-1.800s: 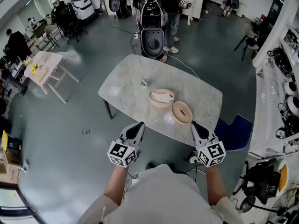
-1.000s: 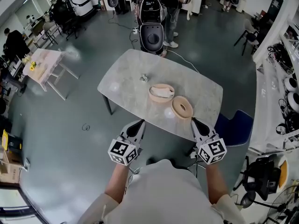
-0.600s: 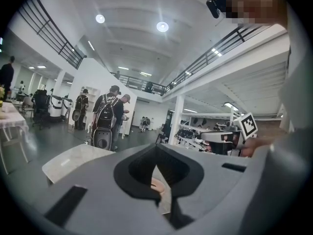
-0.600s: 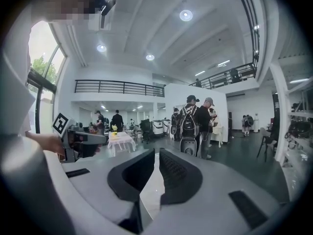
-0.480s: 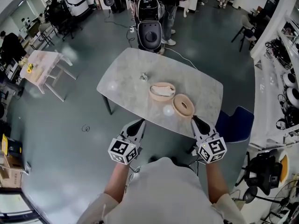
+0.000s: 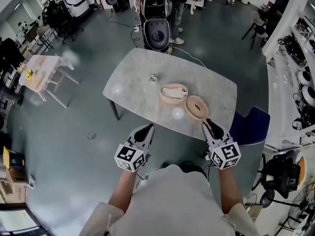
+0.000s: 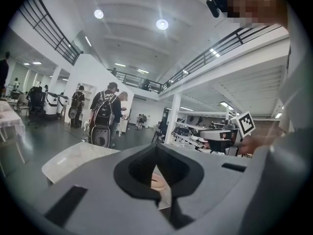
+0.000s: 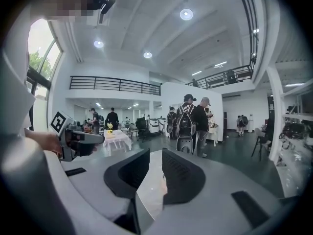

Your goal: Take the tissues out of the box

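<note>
On the marble table (image 6: 133, 90) stands a round beige tissue box (image 6: 173, 93), open, with white tissue showing inside. Its ring-shaped lid (image 6: 197, 107) lies just right of it. My left gripper (image 6: 146, 128) hovers in front of the table's near edge, its jaws shut with the tips meeting (image 7: 156, 148) and nothing between them. My right gripper (image 6: 209, 124) hangs by the near right edge, just short of the lid. Its jaws are opening, with a narrow gap (image 8: 155, 155) and nothing in it. Neither gripper touches the box.
A small crumpled object (image 6: 153, 77) lies on the table's far left part. A blue chair (image 6: 252, 127) stands at the right end. A black machine (image 6: 157, 33) and standing people are beyond the far edge. A pale small table (image 6: 42, 70) is off left.
Both grippers stay at the table's near edge, with the right one now closer to the lid. The view has shifted slightly and the table appears a little nearer.
</note>
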Available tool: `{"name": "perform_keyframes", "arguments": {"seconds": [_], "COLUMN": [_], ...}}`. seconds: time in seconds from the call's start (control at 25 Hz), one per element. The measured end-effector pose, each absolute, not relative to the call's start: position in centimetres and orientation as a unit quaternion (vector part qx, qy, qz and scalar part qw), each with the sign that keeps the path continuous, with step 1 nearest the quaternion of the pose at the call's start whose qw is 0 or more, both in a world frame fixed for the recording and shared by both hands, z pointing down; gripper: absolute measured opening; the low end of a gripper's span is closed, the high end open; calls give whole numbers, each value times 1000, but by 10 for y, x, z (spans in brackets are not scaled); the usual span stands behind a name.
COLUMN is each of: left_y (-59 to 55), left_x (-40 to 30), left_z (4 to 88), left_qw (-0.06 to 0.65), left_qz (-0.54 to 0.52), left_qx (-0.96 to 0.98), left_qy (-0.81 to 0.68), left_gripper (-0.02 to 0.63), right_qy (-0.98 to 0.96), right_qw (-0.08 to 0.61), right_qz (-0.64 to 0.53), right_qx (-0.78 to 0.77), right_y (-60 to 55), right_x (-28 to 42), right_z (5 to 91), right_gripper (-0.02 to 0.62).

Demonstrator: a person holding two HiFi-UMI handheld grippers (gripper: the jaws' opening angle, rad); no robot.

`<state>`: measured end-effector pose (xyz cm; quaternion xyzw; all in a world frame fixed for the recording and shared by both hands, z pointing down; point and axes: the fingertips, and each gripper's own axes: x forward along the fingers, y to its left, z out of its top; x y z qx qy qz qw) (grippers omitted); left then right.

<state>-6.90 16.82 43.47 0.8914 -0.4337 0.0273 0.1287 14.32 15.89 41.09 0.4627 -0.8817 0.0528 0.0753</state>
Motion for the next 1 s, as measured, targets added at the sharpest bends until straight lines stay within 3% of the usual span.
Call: {"name": "perform_keyframes", "arguments": {"seconds": [0.52, 1.0], "left_y": [148, 72], "left_x": [-73, -51], "left_z": [454, 465], "left_qw": [148, 153], "left_qz": [36, 45], "left_qx": [892, 887], "left_qy": [-425, -434], "left_gripper": [8, 8], "right_qy": [-881, -893], "right_qw": [102, 123], "right_qz": [74, 89], "right_qx": [455, 422], "right_y": [140, 49], "right_x": [130, 140], "right_z": [437, 460], "right_gripper": [95, 95]}}
